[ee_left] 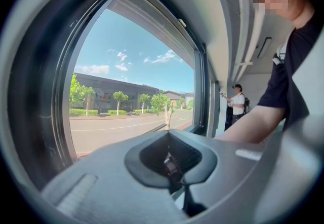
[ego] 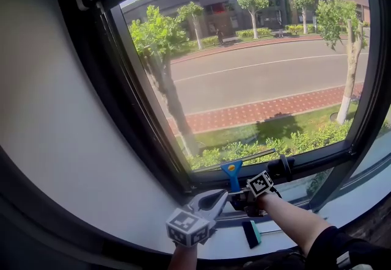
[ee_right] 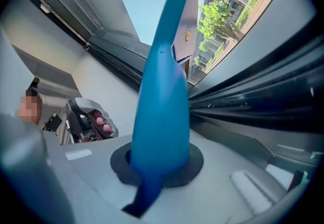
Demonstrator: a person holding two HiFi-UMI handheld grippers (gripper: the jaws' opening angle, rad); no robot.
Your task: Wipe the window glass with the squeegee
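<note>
One squeegee (ego: 231, 172); one window (ego: 256, 79); two tongs: left tongs (ego: 221, 197), right tongs (ego: 237, 194).

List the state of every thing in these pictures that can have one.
Squeegee, upright at the glass's lower edge, gripped by its blue handle.
Right tongs, shut on the squeegee.
Left tongs, shut, nothing between them.
Window, looks closed.
Teal tool, lying loose below the window.
</note>
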